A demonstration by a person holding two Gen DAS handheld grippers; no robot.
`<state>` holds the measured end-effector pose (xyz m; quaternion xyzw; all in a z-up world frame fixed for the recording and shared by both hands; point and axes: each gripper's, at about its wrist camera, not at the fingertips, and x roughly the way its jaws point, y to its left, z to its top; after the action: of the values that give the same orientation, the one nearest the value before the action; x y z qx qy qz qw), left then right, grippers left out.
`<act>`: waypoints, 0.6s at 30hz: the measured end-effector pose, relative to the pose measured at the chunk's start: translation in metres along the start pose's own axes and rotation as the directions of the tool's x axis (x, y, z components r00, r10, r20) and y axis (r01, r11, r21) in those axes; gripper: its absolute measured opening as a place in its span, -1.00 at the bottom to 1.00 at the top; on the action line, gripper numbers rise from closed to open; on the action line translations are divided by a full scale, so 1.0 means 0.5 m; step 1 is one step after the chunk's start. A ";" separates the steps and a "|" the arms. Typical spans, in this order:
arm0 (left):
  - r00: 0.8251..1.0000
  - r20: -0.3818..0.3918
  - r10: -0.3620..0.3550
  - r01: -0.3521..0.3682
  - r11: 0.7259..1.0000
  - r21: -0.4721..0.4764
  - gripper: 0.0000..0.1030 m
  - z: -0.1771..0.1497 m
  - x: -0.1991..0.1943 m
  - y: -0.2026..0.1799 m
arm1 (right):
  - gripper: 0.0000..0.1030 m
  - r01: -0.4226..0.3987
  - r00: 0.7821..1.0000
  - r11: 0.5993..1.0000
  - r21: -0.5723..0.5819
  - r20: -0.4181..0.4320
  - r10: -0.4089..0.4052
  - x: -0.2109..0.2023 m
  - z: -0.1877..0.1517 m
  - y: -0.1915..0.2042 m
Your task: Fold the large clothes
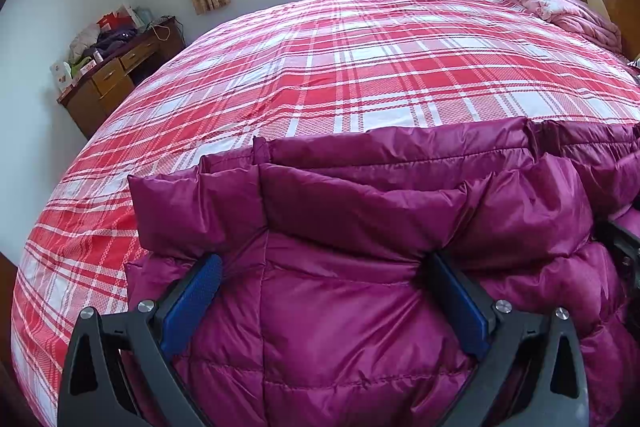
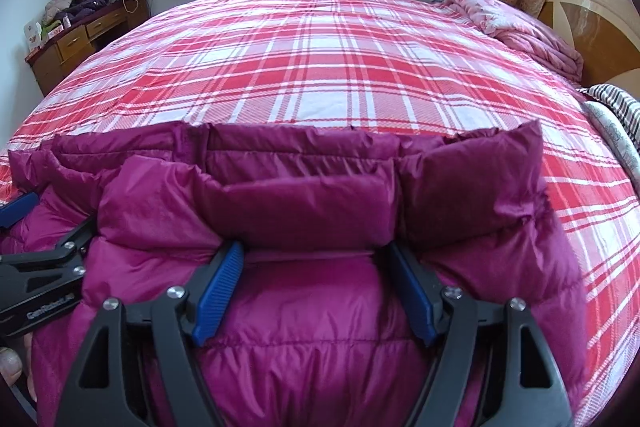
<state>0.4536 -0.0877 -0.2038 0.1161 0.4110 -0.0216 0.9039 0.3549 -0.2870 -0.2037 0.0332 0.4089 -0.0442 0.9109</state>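
Here my left hand-held gripper (image 1: 322, 269) and right hand-held gripper (image 2: 316, 259) each pinch a bunched fold of the magenta quilted puffer jacket (image 2: 304, 307) on the red-and-white plaid bed (image 1: 360, 67).

Each gripper, left (image 1: 320, 275) and right (image 2: 316, 263), is formed of black angular arms with triangular cut-outs, fastened by silver round-headed screws. Blue ribbed pads (image 2: 218, 291) are fitted inside the fingers. White lettering is printed on the left gripper's black body.

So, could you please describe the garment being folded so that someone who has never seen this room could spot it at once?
Start at the large bed under the red and white plaid cover. At its near edge lies a puffy magenta quilted down jacket, with the left gripper and the right gripper set into it. Its solid shiny purple-pink sets it apart from the pale pink floral quilt by the headboard.
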 end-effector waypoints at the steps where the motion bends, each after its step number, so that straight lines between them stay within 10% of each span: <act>1: 1.000 0.000 -0.002 0.002 1.000 -0.002 0.98 0.000 0.001 0.002 | 0.49 -0.027 0.999 0.999 0.031 0.019 0.027 -0.022 -0.005 0.000; 18: 1.000 0.004 -0.014 0.014 1.000 -0.019 0.98 -0.002 -0.003 0.005 | 0.82 -0.020 1.000 0.995 -0.096 0.017 0.021 -0.013 -0.076 0.086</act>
<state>0.4521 -0.0853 -0.2029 0.1049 0.4104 -0.0243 0.9055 0.3268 -0.2403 -0.2230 -0.0068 0.4018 -0.0155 0.9156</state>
